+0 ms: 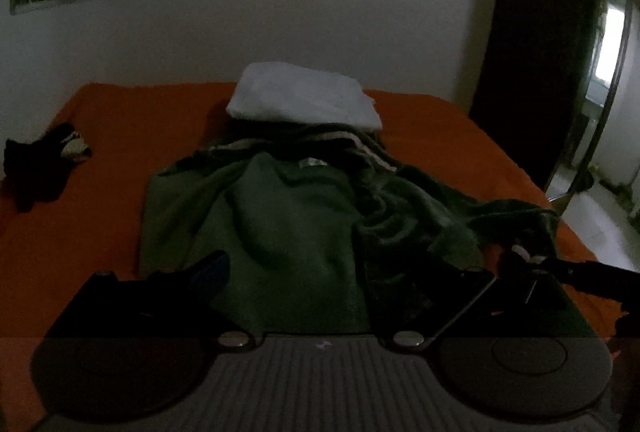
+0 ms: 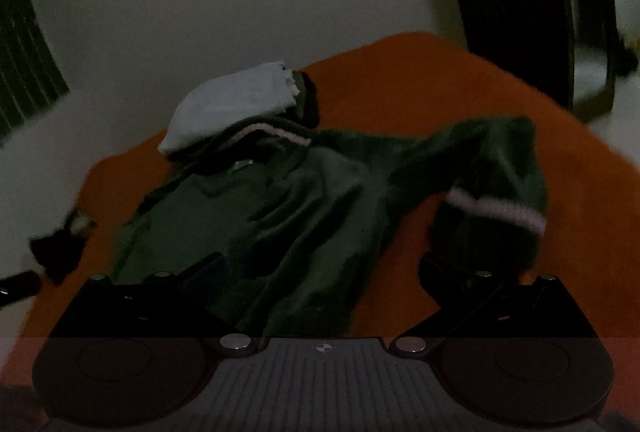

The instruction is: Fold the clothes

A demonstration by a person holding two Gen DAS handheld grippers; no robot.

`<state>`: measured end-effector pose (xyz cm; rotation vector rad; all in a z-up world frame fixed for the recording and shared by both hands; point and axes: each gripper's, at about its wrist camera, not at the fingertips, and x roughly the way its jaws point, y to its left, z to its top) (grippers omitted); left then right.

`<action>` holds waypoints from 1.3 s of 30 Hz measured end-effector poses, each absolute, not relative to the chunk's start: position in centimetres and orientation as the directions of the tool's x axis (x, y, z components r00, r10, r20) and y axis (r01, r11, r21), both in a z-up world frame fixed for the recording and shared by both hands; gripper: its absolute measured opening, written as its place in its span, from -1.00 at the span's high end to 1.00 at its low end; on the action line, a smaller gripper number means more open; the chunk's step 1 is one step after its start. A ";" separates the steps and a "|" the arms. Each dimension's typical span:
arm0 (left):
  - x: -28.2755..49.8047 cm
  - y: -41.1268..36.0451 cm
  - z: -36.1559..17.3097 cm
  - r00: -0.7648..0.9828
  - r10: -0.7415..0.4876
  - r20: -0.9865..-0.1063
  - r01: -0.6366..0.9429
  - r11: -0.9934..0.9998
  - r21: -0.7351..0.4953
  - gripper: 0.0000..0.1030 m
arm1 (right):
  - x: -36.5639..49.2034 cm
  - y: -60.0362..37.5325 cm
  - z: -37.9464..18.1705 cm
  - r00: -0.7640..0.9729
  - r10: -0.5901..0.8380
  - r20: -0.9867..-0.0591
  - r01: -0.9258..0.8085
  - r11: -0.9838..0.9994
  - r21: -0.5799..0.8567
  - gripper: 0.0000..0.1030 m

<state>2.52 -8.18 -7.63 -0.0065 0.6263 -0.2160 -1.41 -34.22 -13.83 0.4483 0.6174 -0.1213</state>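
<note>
A dark green sweater (image 1: 288,224) lies spread and rumpled on the orange bed (image 1: 100,120), its collar toward the far wall. My left gripper (image 1: 320,284) hovers open over the hem, and no cloth is pinched between its wide-set fingers. In the right wrist view the sweater (image 2: 304,208) runs diagonally. Its right sleeve ends in a pale-striped cuff (image 2: 496,208) that sags just above my right gripper's right finger (image 2: 444,276). My right gripper (image 2: 320,272) is open with the sweater's lower edge lying between its fingers, not pressed. It also shows as a dark shape (image 1: 580,272) by the sleeve end.
A folded white cloth (image 1: 304,98) sits on a striped garment behind the collar. A small black garment (image 1: 36,168) lies at the bed's left edge. Behind the bed is a pale wall, with a dark door (image 1: 536,32) and a metal-framed mirror (image 1: 612,72) to the right.
</note>
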 end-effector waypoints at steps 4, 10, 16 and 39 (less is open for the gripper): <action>3.1 -8.1 -8.5 0.764 -0.165 -0.624 0.159 0.985 -0.066 -1.00 | -1.3 -34.3 -16.0 0.791 0.039 -0.610 0.258 0.883 0.392 -1.00; 4.5 -6.0 -10.3 0.728 -0.116 -0.676 0.072 0.993 -0.092 -1.00 | -0.5 -34.3 -18.4 0.758 0.059 -0.649 0.252 0.892 0.375 -1.00; 6.9 -4.3 -14.2 0.672 -0.010 -0.741 -0.006 1.000 -0.018 -1.00 | 0.1 -35.3 -20.6 0.755 0.031 -0.656 0.298 0.874 0.384 -1.00; 12.1 -0.5 -19.4 0.644 0.083 -0.761 -0.242 0.965 -0.100 0.81 | 0.3 -32.8 -20.1 0.777 0.107 -0.620 0.158 0.921 0.357 -1.00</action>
